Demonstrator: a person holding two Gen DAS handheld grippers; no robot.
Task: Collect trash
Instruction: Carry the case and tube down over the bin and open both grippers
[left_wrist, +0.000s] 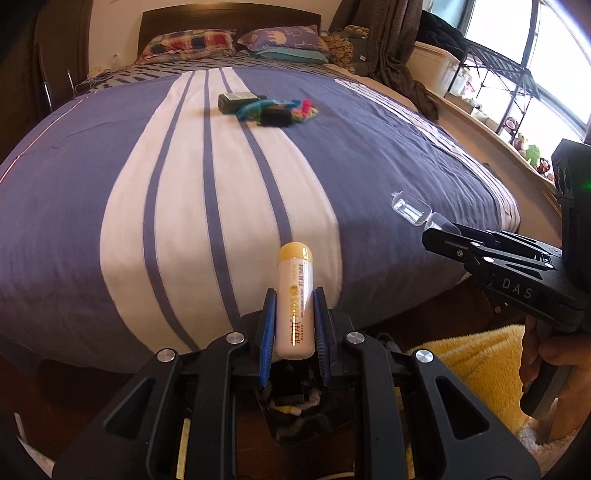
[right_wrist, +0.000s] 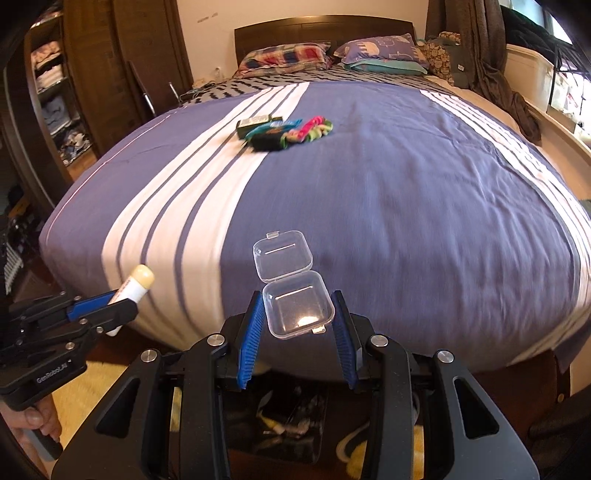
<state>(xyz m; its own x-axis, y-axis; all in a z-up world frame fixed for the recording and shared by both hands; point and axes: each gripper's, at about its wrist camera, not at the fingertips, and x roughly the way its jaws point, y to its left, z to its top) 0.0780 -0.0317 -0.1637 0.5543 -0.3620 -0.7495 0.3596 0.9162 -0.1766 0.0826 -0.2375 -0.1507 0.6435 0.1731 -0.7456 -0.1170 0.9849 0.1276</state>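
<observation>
My left gripper (left_wrist: 294, 310) is shut on a cream tube with a yellow cap (left_wrist: 294, 295) and holds it upright off the foot of the bed, above a black bin (left_wrist: 295, 413). The tube also shows in the right wrist view (right_wrist: 131, 291). My right gripper (right_wrist: 297, 314) is shut on a clear hinged plastic case (right_wrist: 295, 301) with its lid open, above the same bin (right_wrist: 280, 421). In the left wrist view the case (left_wrist: 412, 212) sticks out of the right gripper's tips at the right. More items lie mid-bed: a dark box (left_wrist: 236, 101), a blue wrapper (left_wrist: 258, 108) and a colourful piece (left_wrist: 304, 109).
The bed has a blue and white striped duvet (left_wrist: 184, 203) with pillows (left_wrist: 192, 44) at the headboard. A yellow rug (left_wrist: 476, 369) lies on the wood floor at the right. A window shelf with toys (left_wrist: 524, 147) runs along the right; a wardrobe (right_wrist: 55, 92) stands left.
</observation>
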